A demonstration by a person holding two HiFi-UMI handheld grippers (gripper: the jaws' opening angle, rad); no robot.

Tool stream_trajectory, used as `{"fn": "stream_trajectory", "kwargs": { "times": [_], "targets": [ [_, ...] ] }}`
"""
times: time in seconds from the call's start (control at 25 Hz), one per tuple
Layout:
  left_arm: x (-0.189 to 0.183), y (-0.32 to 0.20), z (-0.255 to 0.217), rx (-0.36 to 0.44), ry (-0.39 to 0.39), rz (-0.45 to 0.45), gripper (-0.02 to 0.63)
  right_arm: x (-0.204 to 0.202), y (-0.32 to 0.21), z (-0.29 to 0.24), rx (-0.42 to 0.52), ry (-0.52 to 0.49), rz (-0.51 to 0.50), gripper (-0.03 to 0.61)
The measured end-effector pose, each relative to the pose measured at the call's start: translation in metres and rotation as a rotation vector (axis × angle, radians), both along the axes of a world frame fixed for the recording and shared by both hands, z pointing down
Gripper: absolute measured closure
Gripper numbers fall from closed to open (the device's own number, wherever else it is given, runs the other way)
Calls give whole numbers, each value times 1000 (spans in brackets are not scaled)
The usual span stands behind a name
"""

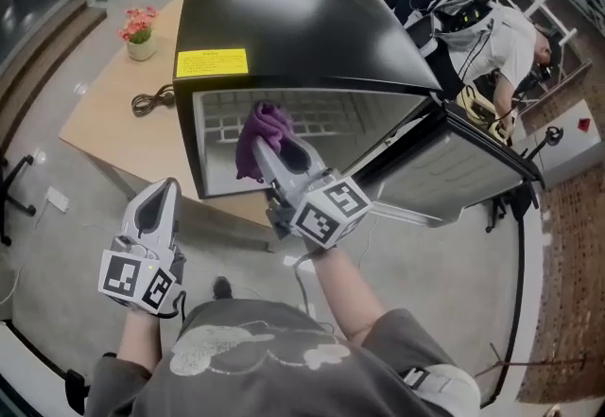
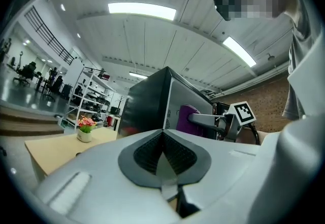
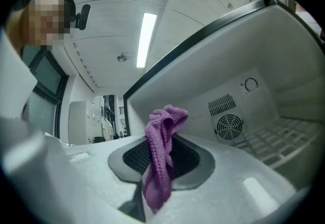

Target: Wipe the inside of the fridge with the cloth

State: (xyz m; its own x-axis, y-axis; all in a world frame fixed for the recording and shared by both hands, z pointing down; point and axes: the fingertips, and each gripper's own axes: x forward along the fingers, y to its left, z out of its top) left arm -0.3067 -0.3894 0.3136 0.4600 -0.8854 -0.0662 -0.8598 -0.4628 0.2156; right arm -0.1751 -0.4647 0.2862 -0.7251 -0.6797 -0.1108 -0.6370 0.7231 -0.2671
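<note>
**A:** Where is the cloth?

**B:** The purple cloth [image 1: 265, 133] is pinched between the jaws of the right hand-held gripper [image 1: 277, 152]. It bunches above the tips and a strip hangs down between them. The person holds it at the open mouth of the black fridge [image 1: 302, 27], in front of the white interior. Whether it touches a wall cannot be told.

**A:** And the other hand?

**B:** The left hand-held gripper [image 1: 166, 190] has its jaws pressed together with nothing between them. It is low and to the left, outside the fridge.

**A:** How does the fridge stand?

**B:** It stands on a wooden bench [image 1: 104, 112], with its door [image 1: 454, 169] swung open to the person's right. A yellow label [image 1: 211, 62] sits on its top near the front edge. Inside are a round fan grille [image 3: 228, 126] and a wire shelf [image 3: 284, 139]. A flower pot [image 1: 140, 32] stands on the bench, left of the fridge.
</note>
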Motion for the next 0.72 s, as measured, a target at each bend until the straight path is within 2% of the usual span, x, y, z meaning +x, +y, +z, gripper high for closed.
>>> {"fn": "stream_trajectory", "kwargs": {
  "times": [0.24,0.44,0.72],
  "targets": [
    [-16,-25,-4,29,-16,53,595,-30,-40,-15,79,36,30,494],
    [-21,-27,-3,20,-23,48,595,-45,-58,-17,81,30,33,494],
    [-20,-23,-7,33,-44,5,595,-72,-115,-10,73,187,0,494]
  ]
}}
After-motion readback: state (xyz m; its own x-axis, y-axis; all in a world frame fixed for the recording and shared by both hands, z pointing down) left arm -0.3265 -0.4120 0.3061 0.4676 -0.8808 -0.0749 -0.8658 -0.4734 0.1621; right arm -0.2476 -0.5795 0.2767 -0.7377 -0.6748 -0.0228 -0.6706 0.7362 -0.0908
